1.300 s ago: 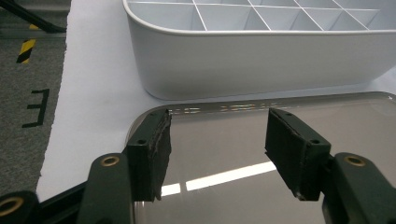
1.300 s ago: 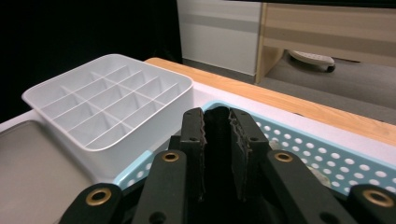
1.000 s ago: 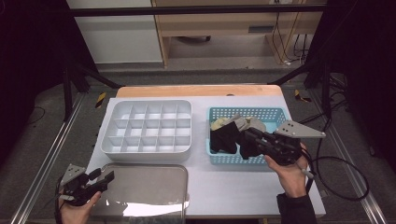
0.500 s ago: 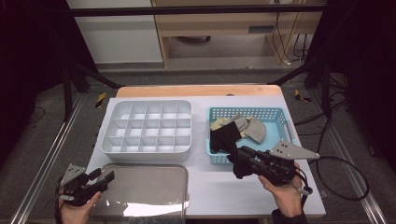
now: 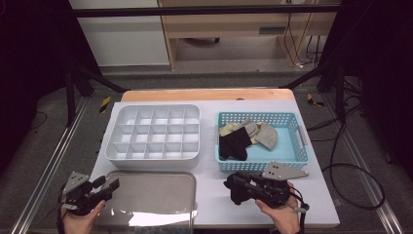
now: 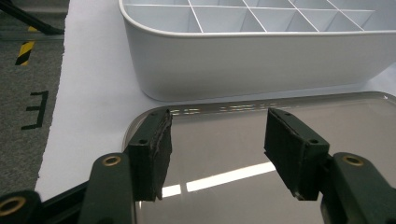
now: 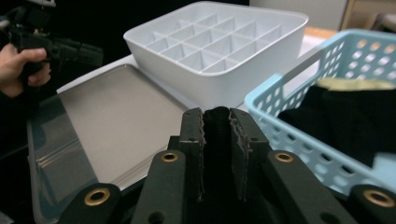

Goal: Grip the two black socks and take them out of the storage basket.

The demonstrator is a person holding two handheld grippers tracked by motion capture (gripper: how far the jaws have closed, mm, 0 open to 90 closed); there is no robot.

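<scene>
My right gripper (image 5: 230, 185) hovers low over the white table just in front of the blue basket (image 5: 298, 141), pointing left. Its jaws stand nearly together, shut on a piece of black fabric, seemingly a sock (image 7: 216, 122). Another black sock (image 5: 233, 144) and beige and grey socks (image 5: 259, 132) lie in the basket. My left gripper (image 5: 108, 184) is open at the near left corner of the metal tray (image 5: 151, 195), and nothing lies between its pads (image 6: 289, 144). A white divided box (image 5: 153, 108) sits behind the tray.
In the right gripper view the white box (image 7: 219, 42) and the basket (image 7: 289, 79) stand ahead, with the tray (image 7: 121, 116) to their left. Beyond the tray a hand holds the left gripper (image 7: 70, 46). A cable trails off the table's right edge.
My right gripper has come away from the basket's front, moving toward the person and down over the table. The left gripper has stayed where it was.
</scene>
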